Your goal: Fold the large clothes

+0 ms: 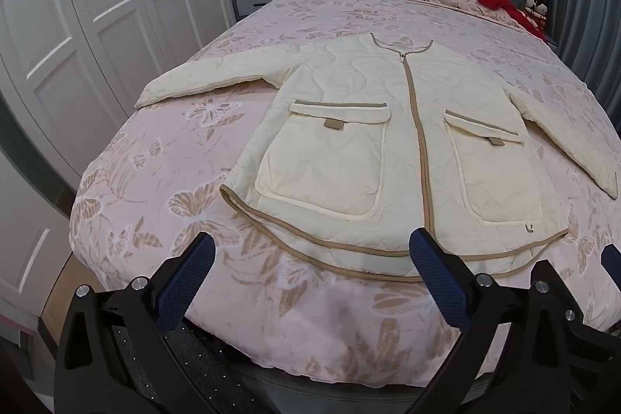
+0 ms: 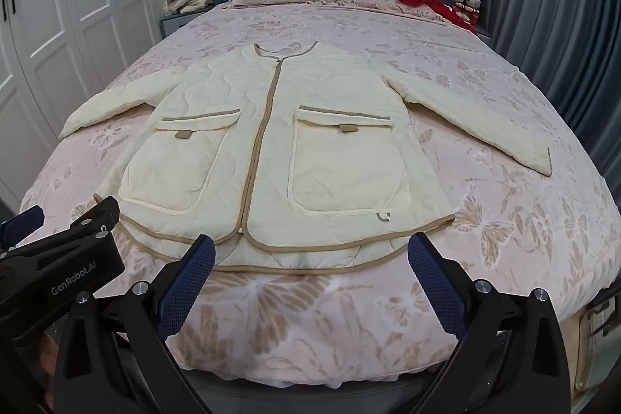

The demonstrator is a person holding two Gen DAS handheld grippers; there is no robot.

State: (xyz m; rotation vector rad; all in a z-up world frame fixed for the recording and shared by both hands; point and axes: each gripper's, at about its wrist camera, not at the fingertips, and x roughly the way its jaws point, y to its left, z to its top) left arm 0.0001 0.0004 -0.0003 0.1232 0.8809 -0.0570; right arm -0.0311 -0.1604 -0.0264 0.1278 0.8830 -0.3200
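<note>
Right wrist view shows the cream quilted jacket point(image 2: 271, 142) spread flat on the bed point(image 2: 504, 239), zipper running straight away, hem nearest. Both the right tool point(image 2: 310, 258) and left tool point(image 1: 310, 255) hover released, empty, just short of the hem.
</note>
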